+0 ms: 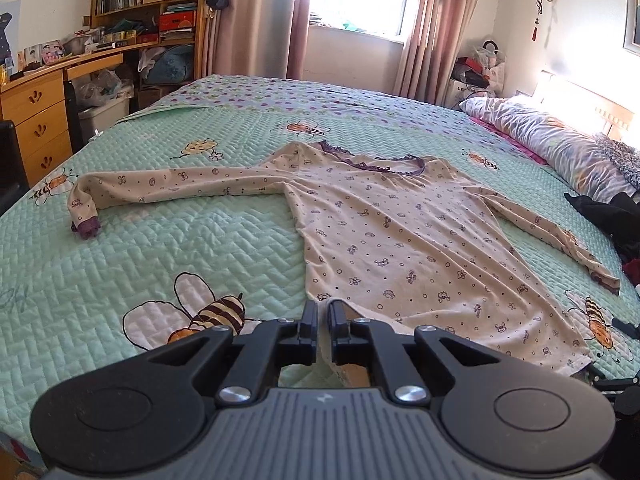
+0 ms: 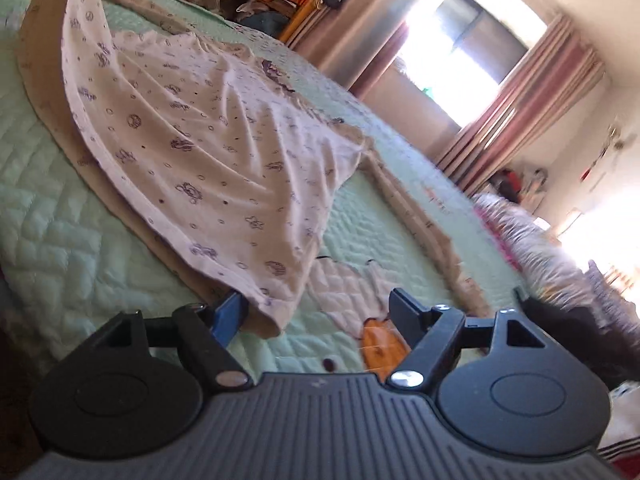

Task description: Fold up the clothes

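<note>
Two grippers: we hold one in each hand, both low over the near edge of the bed
Left gripper (image 1: 322, 322): our fingers are pressed nearly together – a corner of the hem seems caught between them, with cloth showing in the narrow gap and just beyond the tips
Right gripper (image 2: 320, 312): our fingers stand spread wide, nothing between them; the left finger (image 2: 230, 316), the blue one, sits right at the raised corner of the hem, and we cannot tell whether it touches the cloth
Pyjama top (image 1: 400, 232): cream with small purple prints and a purple lace neckline, lying front up on the bed, its hem toward us and its collar toward the window
Left sleeve (image 1: 168, 188): stretched out sideways across the quilt, the purple cuff bent back at its end
Right sleeve (image 1: 560, 240): running down along the body's edge toward the near right
Hem in the right wrist view (image 2: 192, 184): the upper layer is lifted off the quilt in a taut sheet – the lower layer lies flat beneath it
Quilt (image 1: 180, 248): pale green, stitched in zigzags, with large bee figures
Pillows (image 1: 552, 144): heaped at the right end of the bed
Dark clothes (image 1: 608, 216): piled at the right edge, just beyond the right sleeve
</note>
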### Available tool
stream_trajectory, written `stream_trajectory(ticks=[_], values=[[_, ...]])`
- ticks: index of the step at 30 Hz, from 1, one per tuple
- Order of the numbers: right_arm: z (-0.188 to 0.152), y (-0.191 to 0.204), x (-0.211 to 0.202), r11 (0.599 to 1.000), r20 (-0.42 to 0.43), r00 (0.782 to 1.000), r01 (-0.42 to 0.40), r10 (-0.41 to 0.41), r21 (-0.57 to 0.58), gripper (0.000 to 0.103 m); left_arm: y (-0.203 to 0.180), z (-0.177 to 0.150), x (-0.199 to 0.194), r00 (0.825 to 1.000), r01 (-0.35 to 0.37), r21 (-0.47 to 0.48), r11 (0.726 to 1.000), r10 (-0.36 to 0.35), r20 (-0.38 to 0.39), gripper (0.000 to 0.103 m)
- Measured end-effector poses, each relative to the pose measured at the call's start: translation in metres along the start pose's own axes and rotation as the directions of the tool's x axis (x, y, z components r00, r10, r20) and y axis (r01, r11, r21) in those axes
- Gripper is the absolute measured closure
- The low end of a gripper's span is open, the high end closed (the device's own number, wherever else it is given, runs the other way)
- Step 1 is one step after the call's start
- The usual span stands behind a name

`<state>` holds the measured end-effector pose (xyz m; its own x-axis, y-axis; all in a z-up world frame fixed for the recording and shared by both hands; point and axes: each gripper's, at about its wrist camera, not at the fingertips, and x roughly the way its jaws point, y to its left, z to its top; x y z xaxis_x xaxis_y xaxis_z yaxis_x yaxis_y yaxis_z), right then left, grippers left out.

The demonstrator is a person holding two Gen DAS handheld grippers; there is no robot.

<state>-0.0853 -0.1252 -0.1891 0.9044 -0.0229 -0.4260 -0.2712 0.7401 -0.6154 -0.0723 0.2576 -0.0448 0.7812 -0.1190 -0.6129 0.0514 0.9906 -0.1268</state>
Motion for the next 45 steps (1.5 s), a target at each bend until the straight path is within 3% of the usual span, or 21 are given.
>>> stream_trajectory(ticks=[2,5,11,17,23,25,27,28,33,39,45], values=[[0.003,0.006,0.004,0.998,0.008,0.999,0.040,-0.039,-0.043,0.024,-0.001,-0.002,0.002,1.000,-0.002,0.004,1.000,0.002,-0.008,0.097],[0.009,0.010,0.009,0.998,0.004,1.000,0.022,-0.021,-0.066,0.025,-0.001,-0.008,0.005,1.000,-0.005,0.013,1.000,0.005,-0.027,0.097],[0.008,0.003,0.010,0.998,-0.026,0.998,-0.054,0.054,-0.023,0.054,0.001,-0.022,0.011,0.997,-0.020,0.047,0.999,0.023,-0.067,0.096],[0.007,0.006,0.010,0.999,-0.015,0.999,-0.033,0.033,-0.023,0.065,-0.009,-0.033,0.016,0.995,-0.046,0.155,0.987,0.059,-0.080,0.093],[0.008,0.004,0.008,0.998,-0.017,0.998,-0.066,0.066,0.007,0.094,-0.015,-0.042,0.023,0.992,-0.058,0.241,0.969,0.084,-0.098,0.093],[0.008,0.003,0.007,0.997,-0.015,0.997,-0.071,0.072,0.014,0.097,-0.019,-0.046,0.027,0.989,-0.067,0.286,0.956,0.101,-0.105,0.093],[0.008,0.003,0.007,0.997,-0.013,0.997,-0.077,0.077,0.022,0.098,-0.023,-0.050,0.031,0.987,-0.079,0.331,0.940,0.120,-0.105,0.103],[0.008,0.002,0.006,0.997,-0.012,0.997,-0.079,0.079,0.026,0.099,-0.025,-0.052,0.032,0.986,-0.088,0.353,0.931,0.131,-0.100,0.103],[0.010,-0.001,0.000,0.998,0.007,0.998,-0.058,0.058,0.037,0.099,-0.038,-0.059,0.026,0.972,-0.213,0.443,0.871,0.233,0.011,0.103],[0.020,-0.013,-0.021,0.998,0.075,0.995,0.061,-0.059,-0.016,0.100,-0.059,-0.046,-0.024,0.963,-0.267,0.436,0.859,0.223,0.150,0.103],[0.051,-0.048,-0.060,0.980,0.178,0.965,0.199,-0.191,-0.028,0.102,-0.081,-0.034,-0.074,0.935,-0.320,0.422,0.848,0.210,0.287,0.103]])
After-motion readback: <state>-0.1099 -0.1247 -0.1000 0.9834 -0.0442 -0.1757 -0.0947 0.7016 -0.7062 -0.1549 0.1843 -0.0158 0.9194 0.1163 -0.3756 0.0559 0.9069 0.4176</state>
